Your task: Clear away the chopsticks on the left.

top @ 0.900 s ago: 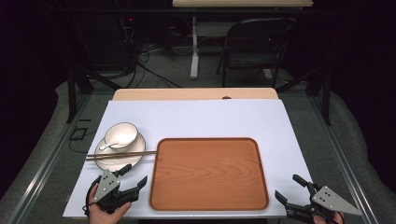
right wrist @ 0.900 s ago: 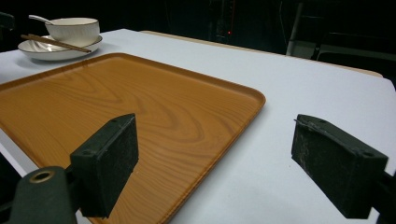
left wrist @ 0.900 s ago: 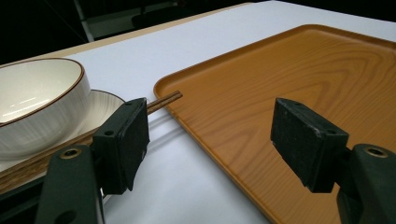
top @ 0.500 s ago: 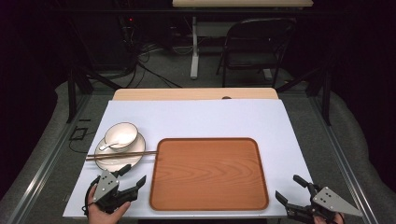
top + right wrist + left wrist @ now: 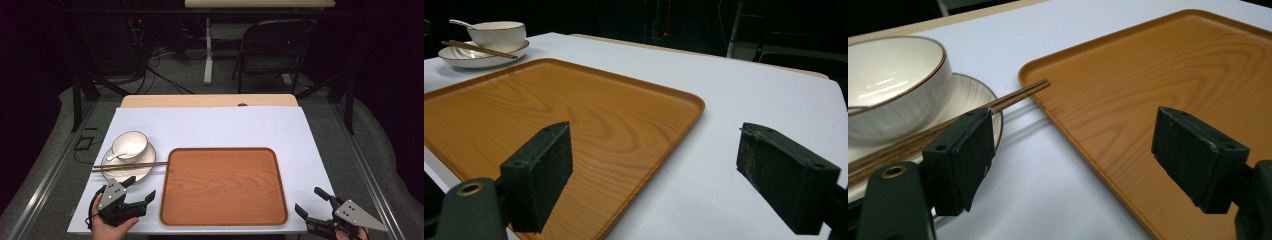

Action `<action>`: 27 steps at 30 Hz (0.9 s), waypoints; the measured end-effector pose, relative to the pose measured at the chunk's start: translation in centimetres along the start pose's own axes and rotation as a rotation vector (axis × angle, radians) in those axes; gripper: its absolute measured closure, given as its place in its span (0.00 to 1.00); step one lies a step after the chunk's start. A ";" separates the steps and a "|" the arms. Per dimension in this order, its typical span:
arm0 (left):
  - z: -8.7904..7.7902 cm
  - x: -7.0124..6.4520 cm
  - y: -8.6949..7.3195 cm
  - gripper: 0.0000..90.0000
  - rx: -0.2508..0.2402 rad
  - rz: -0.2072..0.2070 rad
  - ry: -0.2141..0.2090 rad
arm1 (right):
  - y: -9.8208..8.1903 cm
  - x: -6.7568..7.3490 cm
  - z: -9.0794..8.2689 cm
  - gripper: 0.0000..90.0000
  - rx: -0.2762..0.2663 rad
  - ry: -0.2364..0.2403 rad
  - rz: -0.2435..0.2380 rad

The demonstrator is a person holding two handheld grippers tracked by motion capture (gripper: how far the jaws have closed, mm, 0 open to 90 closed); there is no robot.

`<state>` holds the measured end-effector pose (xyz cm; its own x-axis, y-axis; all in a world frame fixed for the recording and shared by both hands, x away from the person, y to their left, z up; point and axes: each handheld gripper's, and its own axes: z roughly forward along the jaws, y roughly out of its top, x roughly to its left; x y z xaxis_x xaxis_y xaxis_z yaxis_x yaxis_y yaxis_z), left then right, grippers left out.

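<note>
High view: wooden tray [image 5: 223, 185] mid-table; bowl [image 5: 130, 144] w/ spoon [image 5: 116, 155] on plate [image 5: 145, 159], chopsticks [image 5: 131, 165] across, far left. Left gripper [image 5: 141, 192] near-left, right gripper [image 5: 309, 202] near-right. Gripper views: both jaws wide apart, holding nothing. No readable writing.

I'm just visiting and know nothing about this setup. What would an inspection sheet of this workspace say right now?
Surface: white table top, a wooden strip along its far edge.
Job's things: wooden tray, nothing on it; plate left of it carrying a bowl with a spoon; chopsticks lie across the plate.
Clutter: nothing seen.
Grippers: left gripper and right gripper at the near edge, jaws open, holding nothing.
Cables: a tangle on the floor beyond the table.
Surroundings: dark room, folding chair behind.
</note>
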<state>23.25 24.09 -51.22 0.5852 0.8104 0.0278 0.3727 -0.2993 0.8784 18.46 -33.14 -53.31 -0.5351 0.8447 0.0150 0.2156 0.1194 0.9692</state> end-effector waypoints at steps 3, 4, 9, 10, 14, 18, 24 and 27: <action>-0.1 -0.1 0.3 0.26 0.037 0.094 0.020 | 0.0 0.0 0.0 0.16 0.001 0.000 -0.002; -0.1 -0.1 0.3 0.29 0.044 0.131 0.024 | 0.0 0.0 0.1 0.16 0.001 -0.001 0.002; 0.3 0.1 0.1 0.44 0.091 0.259 0.061 | 0.0 -0.1 0.1 0.16 0.002 -0.003 0.006; 0.3 0.3 0.0 0.47 0.105 0.264 0.060 | 0.0 -0.1 0.1 0.16 0.003 -0.003 0.011; 0.1 1.3 0.0 0.50 0.135 0.276 0.086 | 0.0 0.0 0.1 0.16 0.001 -0.004 0.008; -0.6 2.5 0.0 0.55 0.136 0.296 0.141 | 0.1 0.1 0.1 0.16 0.000 -0.003 0.001; -1.4 4.4 -0.2 0.66 0.198 0.349 0.214 | 0.1 0.0 0.1 0.16 0.000 -0.005 0.000; -1.6 5.5 -0.3 0.75 0.236 0.362 0.232 | 0.1 0.1 0.1 0.16 0.000 -0.006 0.002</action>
<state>25.19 29.41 -50.55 0.5417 0.7159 0.4405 0.3439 -0.6670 0.6610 18.53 -33.01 -53.28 -0.5303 0.8477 0.0151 0.2161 0.1179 0.9692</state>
